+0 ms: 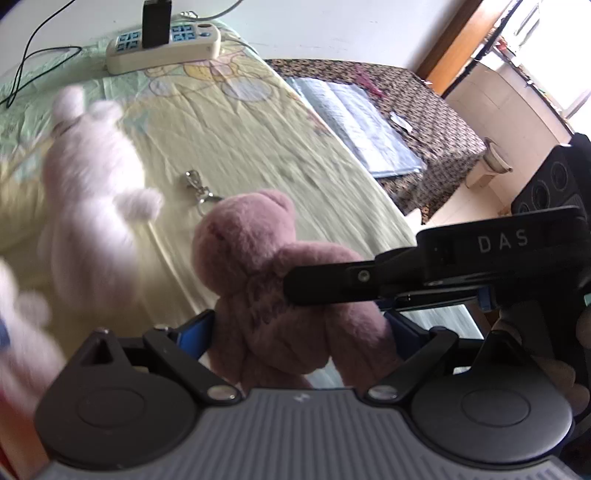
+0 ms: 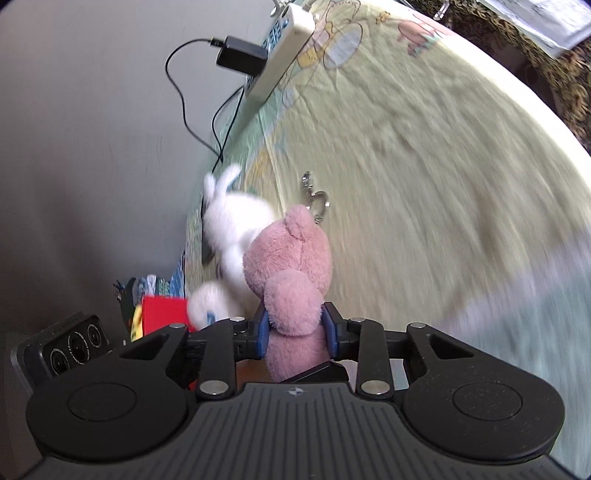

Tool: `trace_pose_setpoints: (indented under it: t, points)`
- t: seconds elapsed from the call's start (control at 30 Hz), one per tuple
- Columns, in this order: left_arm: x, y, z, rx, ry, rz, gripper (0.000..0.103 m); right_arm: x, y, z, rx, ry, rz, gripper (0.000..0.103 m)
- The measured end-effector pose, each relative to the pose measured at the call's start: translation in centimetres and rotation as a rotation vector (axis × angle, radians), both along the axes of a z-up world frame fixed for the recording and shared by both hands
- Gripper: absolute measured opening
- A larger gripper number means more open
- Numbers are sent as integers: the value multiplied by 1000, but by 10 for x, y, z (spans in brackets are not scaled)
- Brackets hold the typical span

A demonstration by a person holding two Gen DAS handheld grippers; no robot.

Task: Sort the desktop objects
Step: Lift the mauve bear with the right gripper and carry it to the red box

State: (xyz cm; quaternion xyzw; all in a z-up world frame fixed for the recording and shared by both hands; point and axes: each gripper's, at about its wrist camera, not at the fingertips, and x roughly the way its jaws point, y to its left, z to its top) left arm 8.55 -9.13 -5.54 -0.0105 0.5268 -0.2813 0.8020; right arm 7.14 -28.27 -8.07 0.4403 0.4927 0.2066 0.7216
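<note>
A pink plush bear keychain (image 1: 258, 258) with a metal clasp (image 1: 199, 192) sits between both grippers above the yellow-green tablecloth (image 1: 258, 140). My left gripper (image 1: 299, 328) has its blue pads against the bear's lower body. My right gripper (image 2: 295, 328) is shut on the bear (image 2: 291, 266); its black finger (image 1: 332, 280) crosses the bear in the left wrist view. A white plush rabbit (image 1: 88, 192) lies blurred at the left, behind the bear in the right wrist view (image 2: 229, 221).
A white power strip (image 1: 162, 48) with a black adapter (image 1: 157, 22) and cables lies at the table's far edge. A patterned bed with papers (image 1: 351, 122) is beyond the table's right edge. A red box (image 2: 162, 314) stands near the rabbit.
</note>
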Motion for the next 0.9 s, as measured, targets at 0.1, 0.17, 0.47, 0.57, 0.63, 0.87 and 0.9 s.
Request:
trace_pose_setpoints:
  t: [0.1,0.17,0.47,0.57,0.63,0.87,0.9]
  points:
    - [-22,6,6,-12,2,-5,95,-21,5,8,-8,-4,19,32]
    - [-34,10,10,-13,-1,-6,95,-33,9,12,-11,-9,31,32]
    - [-80,45,31,-22,-61,-1,95,-74,45,33,-36,-51,77,32]
    - [-96,66,43,-21,-100,0,95,-85,65,43,-39,-81,94,32]
    - [-106,83,53,-27,-128,9,95,-91,80,51,-31,-99,97,32]
    - [-132,146,91,-77,-208,37,95,-108,139,88,-34,-180,114,32]
    - [-135,154,96,-82,-225,37,95,-110,147,94,-35,-193,115,32]
